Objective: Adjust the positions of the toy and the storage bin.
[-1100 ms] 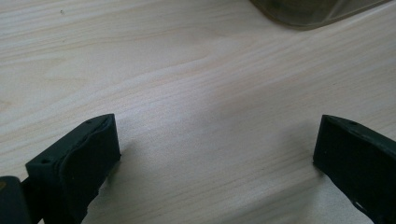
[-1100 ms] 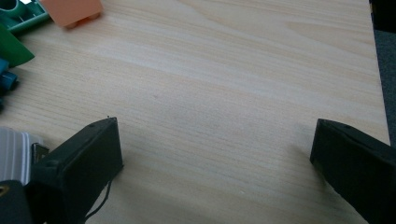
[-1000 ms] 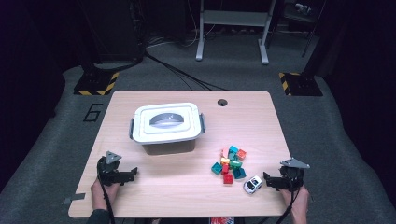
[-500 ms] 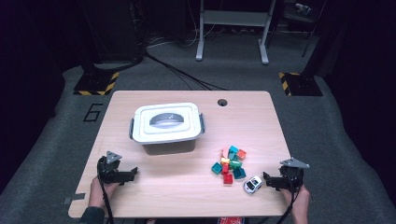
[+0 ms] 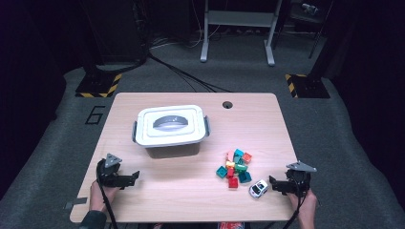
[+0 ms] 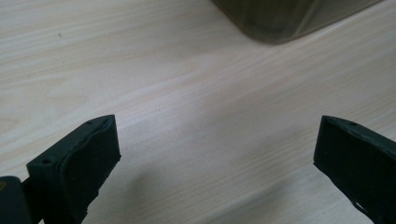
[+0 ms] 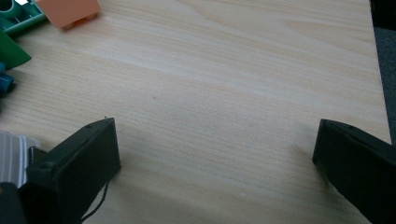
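Observation:
A white lidded box (image 5: 170,126) with a grey handle stands left of the table's middle. Several coloured bricks (image 5: 235,166) lie in a loose pile to its right, with a small white toy car (image 5: 258,188) just in front of them. My left gripper (image 5: 133,177) rests near the front left corner, open (image 6: 215,154) over bare wood, and the box's lower corner (image 6: 285,18) is ahead of it. My right gripper (image 5: 273,184) sits just right of the car, open (image 7: 215,149), with nothing between its jaws. An orange brick (image 7: 67,10) and the car (image 7: 11,158) lie off to its left.
The wooden table (image 5: 267,124) has a small round hole (image 5: 227,104) near its far edge. Dark carpet surrounds it, with metal stand legs (image 5: 236,36) and yellow-black striped bases (image 5: 98,86) behind. Bare wood lies between the two grippers.

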Demonstrator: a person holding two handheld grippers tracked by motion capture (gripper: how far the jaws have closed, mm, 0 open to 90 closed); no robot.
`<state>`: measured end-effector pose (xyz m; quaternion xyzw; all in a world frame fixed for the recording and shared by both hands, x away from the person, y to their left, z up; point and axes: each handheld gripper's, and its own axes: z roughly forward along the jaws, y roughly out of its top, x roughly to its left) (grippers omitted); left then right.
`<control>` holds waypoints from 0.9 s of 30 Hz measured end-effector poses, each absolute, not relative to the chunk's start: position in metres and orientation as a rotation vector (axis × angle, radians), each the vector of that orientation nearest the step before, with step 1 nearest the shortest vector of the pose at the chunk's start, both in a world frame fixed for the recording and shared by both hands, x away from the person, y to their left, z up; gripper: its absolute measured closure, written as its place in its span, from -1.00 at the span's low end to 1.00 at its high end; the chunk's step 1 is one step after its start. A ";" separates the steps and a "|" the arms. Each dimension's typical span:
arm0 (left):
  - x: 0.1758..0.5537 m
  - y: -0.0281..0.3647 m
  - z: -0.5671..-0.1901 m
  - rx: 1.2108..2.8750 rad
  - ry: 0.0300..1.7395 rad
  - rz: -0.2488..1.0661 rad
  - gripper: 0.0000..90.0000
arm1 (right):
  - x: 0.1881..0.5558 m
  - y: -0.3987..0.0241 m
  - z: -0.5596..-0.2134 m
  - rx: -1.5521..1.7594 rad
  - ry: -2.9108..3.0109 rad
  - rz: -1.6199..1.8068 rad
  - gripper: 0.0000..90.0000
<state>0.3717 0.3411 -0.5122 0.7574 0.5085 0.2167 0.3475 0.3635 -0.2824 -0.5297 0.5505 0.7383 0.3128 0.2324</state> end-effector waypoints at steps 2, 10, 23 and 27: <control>0.371 0.342 -0.505 1.962 1.306 0.553 -0.98 | 0.364 -0.282 -0.530 1.513 2.027 0.859 -1.00; 0.371 0.341 -0.468 1.965 1.219 0.541 -0.97 | 0.364 -0.282 -0.530 1.514 2.027 0.858 -1.00; 0.389 0.325 -0.413 1.973 1.087 0.568 -0.95 | 0.364 -0.282 -0.530 1.519 2.021 0.856 -1.00; 0.402 0.315 -0.405 2.011 1.055 0.563 -0.99 | 0.364 -0.282 -0.530 1.518 2.023 0.855 -1.00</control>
